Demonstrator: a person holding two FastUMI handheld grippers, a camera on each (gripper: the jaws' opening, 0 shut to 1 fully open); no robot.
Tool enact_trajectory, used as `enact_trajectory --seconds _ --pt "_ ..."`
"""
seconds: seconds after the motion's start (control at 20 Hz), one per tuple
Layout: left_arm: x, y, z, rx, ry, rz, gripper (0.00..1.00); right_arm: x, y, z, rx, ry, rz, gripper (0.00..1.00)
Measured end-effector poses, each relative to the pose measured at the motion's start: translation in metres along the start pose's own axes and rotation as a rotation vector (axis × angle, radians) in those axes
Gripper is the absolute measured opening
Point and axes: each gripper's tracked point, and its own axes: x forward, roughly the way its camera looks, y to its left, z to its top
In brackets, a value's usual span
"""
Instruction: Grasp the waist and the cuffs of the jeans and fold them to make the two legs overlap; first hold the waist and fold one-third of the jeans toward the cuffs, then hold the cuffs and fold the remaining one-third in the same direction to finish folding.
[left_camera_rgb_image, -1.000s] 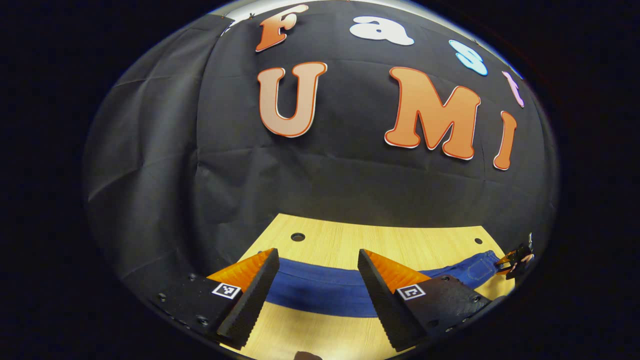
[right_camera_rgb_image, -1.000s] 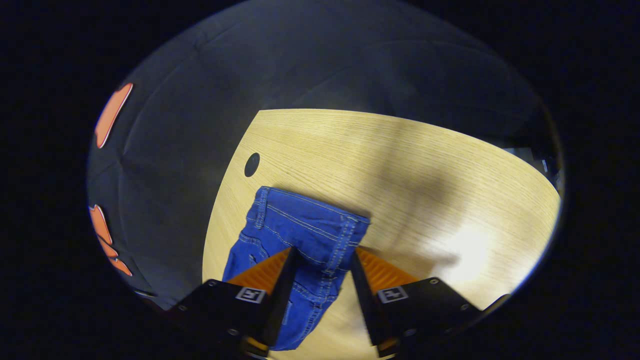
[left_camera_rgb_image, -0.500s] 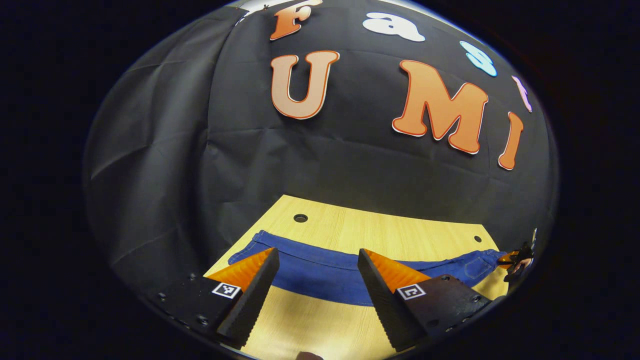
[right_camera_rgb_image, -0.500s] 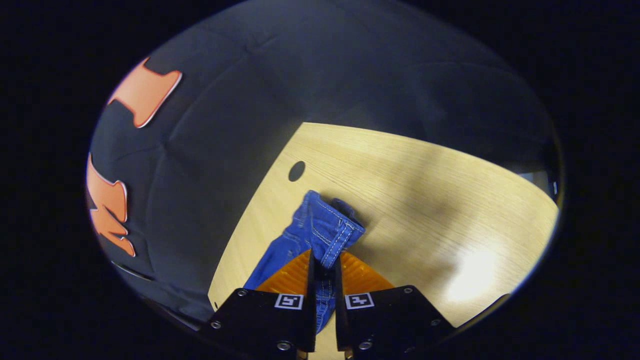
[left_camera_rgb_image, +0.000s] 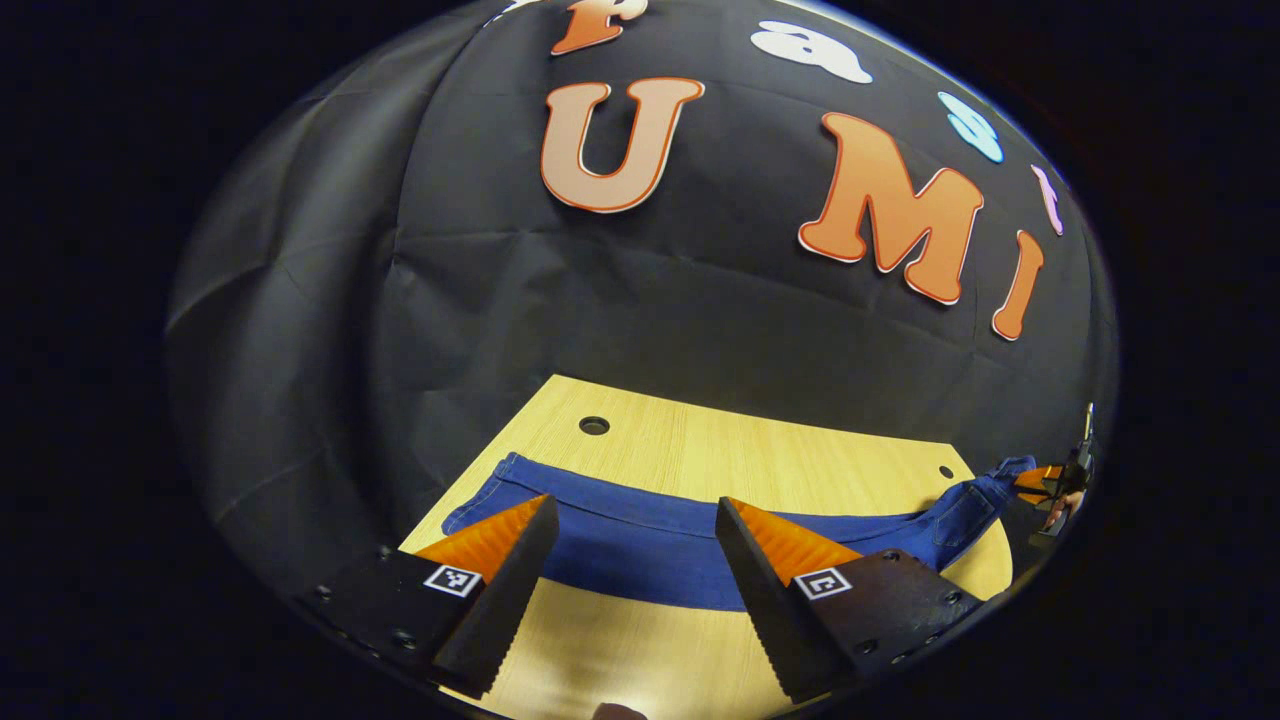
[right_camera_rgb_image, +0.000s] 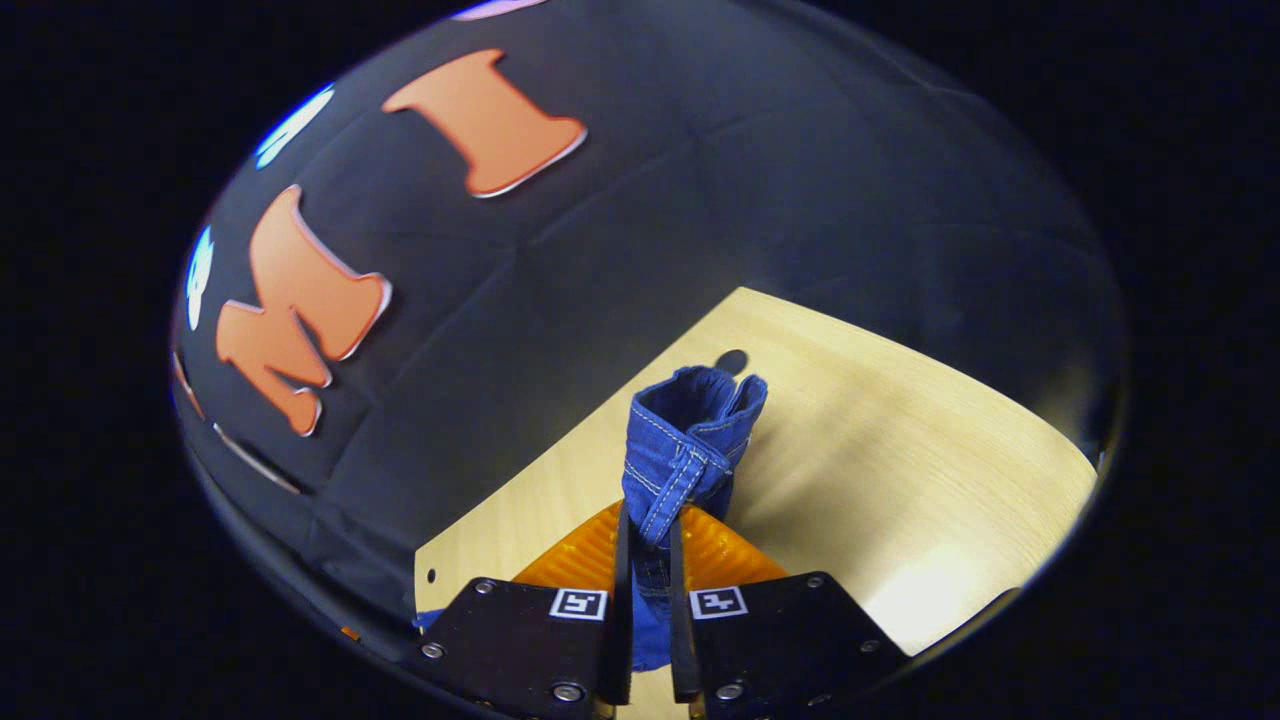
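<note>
The right gripper (right_camera_rgb_image: 645, 560) fingers clamp the jeans (left_camera_rgb_image: 680, 535) waist, lifted off the desk (left_camera_rgb_image: 700, 460). The left gripper (left_camera_rgb_image: 630, 585) is open; the cuffs (left_camera_rgb_image: 480, 495) lie near at 10 o'clock.

A: Jeans (left_camera_rgb_image: 650, 545): blue denim cloth, matt, pale contrast stitching along the seams near the waist (right_camera_rgb_image: 690, 440).

B: Table (left_camera_rgb_image: 760, 460): light wood-grain finish, smooth, with a soft sheen at lower right of the right gripper view.

A: Finger pads (left_camera_rgb_image: 495, 600): black, ribbed, rubbery; orange ridged plastic behind. Booth wall (left_camera_rgb_image: 300, 300): matt black creased cloth.
</note>
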Motion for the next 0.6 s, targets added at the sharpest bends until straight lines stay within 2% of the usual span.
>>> enact_trajectory --seconds 0.2,0.4,0.6 --pt "0.019 0.031 -0.010 -0.036 0.046 -0.012 0.95 -0.008 0.053 -0.019 -0.092 0.008 0.053 0.16" --pt "0.040 0.064 -0.016 -0.054 0.076 -0.003 0.98 -0.013 0.098 -0.043 -0.169 0.040 0.113 0.16" --pt "0.064 0.099 -0.020 -0.087 0.096 0.016 0.97 -0.009 0.151 -0.088 -0.229 0.092 0.150 0.16"
